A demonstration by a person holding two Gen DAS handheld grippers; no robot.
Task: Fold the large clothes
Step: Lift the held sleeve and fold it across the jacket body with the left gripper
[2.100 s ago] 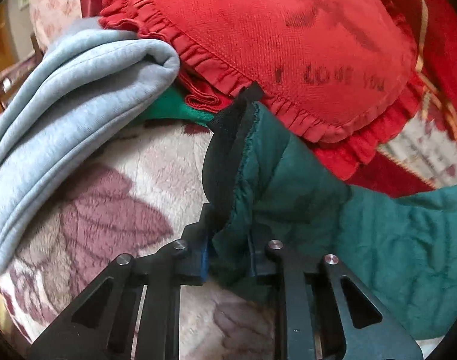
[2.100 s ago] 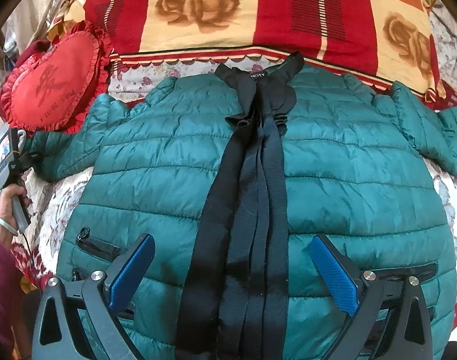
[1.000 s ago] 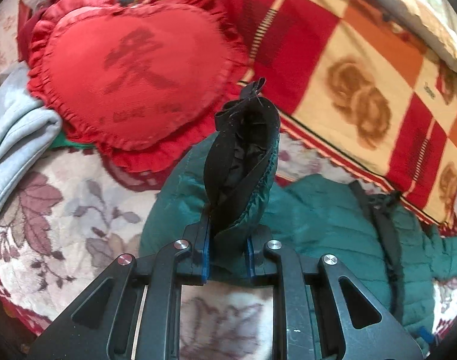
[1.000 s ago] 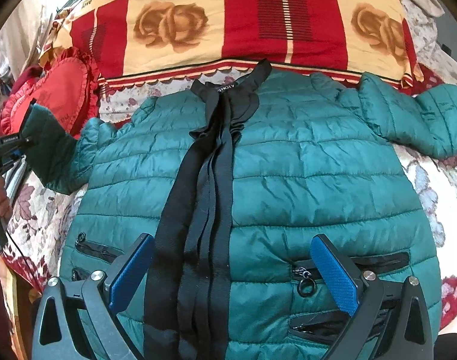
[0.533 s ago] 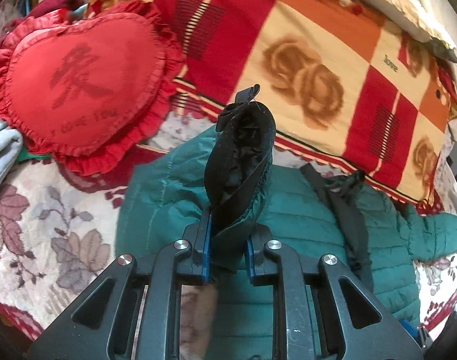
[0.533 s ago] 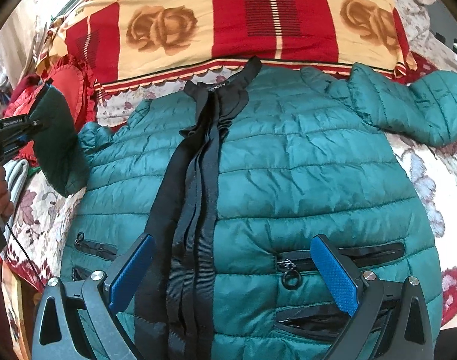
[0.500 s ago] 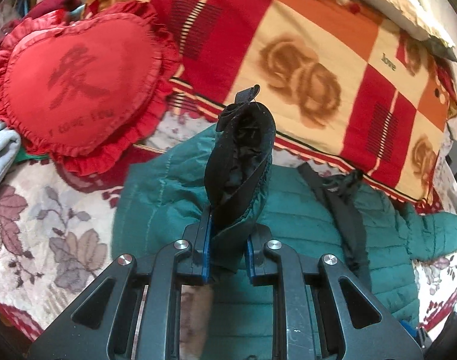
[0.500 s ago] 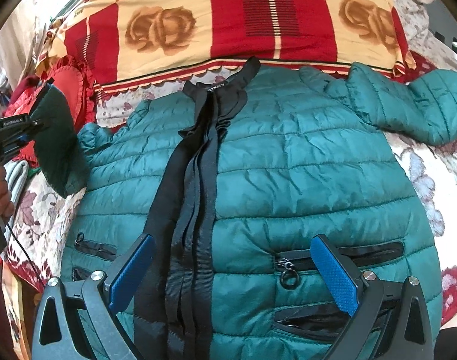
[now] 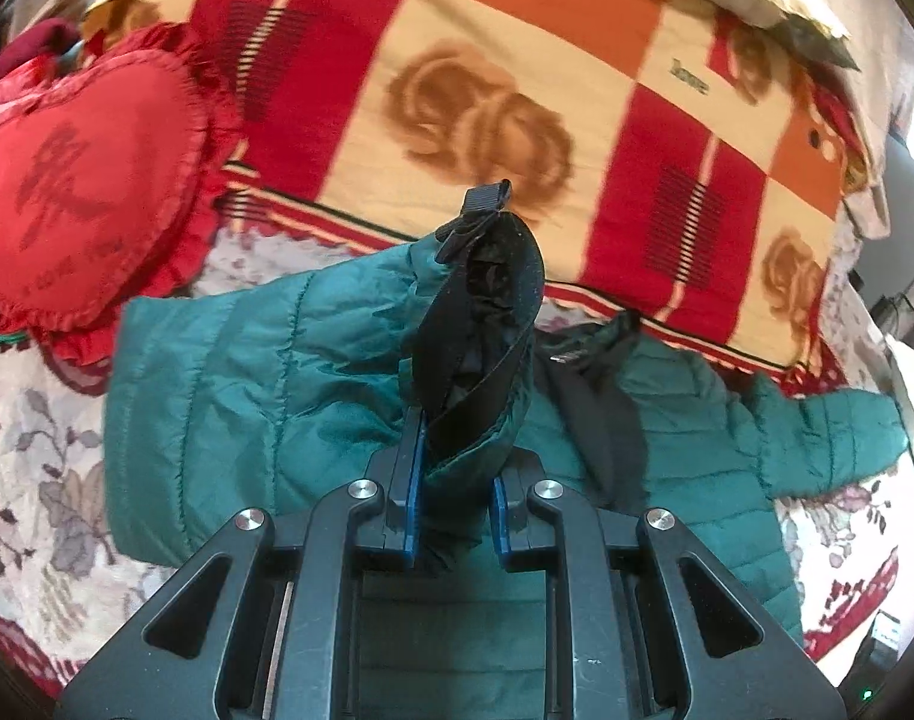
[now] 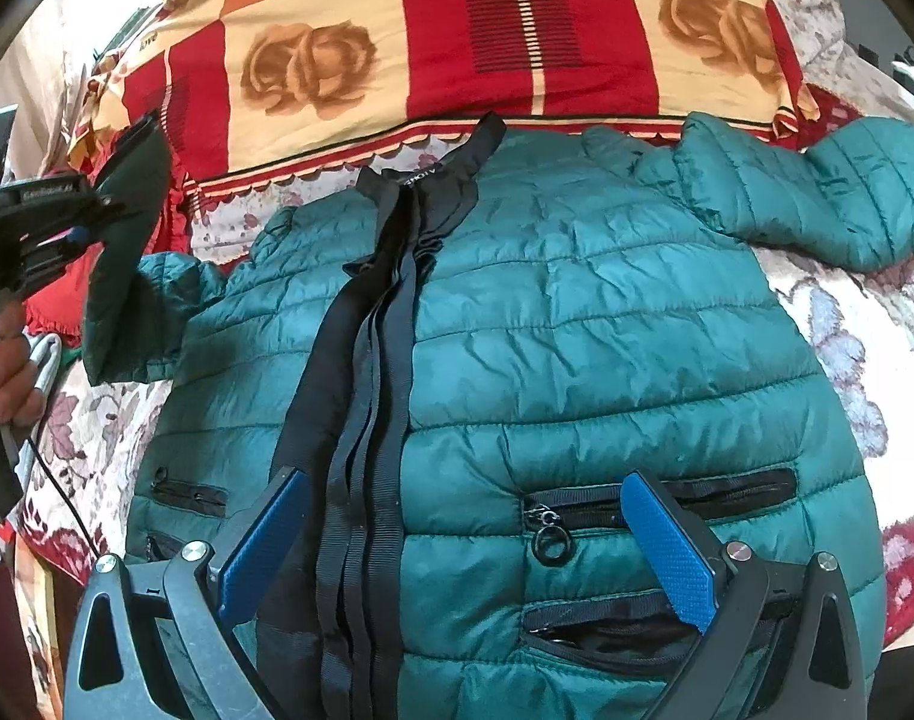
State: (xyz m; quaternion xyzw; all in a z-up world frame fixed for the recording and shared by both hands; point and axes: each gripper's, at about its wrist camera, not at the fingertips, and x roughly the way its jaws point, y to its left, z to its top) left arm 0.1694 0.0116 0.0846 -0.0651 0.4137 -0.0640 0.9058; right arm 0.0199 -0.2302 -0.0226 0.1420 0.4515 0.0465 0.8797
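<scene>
A green quilted jacket lies front up on the bed, its black zipper band running down the middle. My left gripper is shut on the jacket's sleeve cuff, whose black-lined end stands up between the blue pads. In the right wrist view that gripper holds the cuff lifted over the jacket's left shoulder, with a hand on its grip. My right gripper hovers open above the lower hem, near a pocket zipper ring. The other sleeve lies spread at the upper right.
A red and cream checked blanket with rose prints lies beyond the collar. A red heart-shaped cushion sits at the far left. The floral bedsheet shows around the jacket. A cable trails below the hand.
The left gripper has carried the cuff to the right, from beside the heart cushion to over the jacket body. The right gripper has stayed where it was, open.
</scene>
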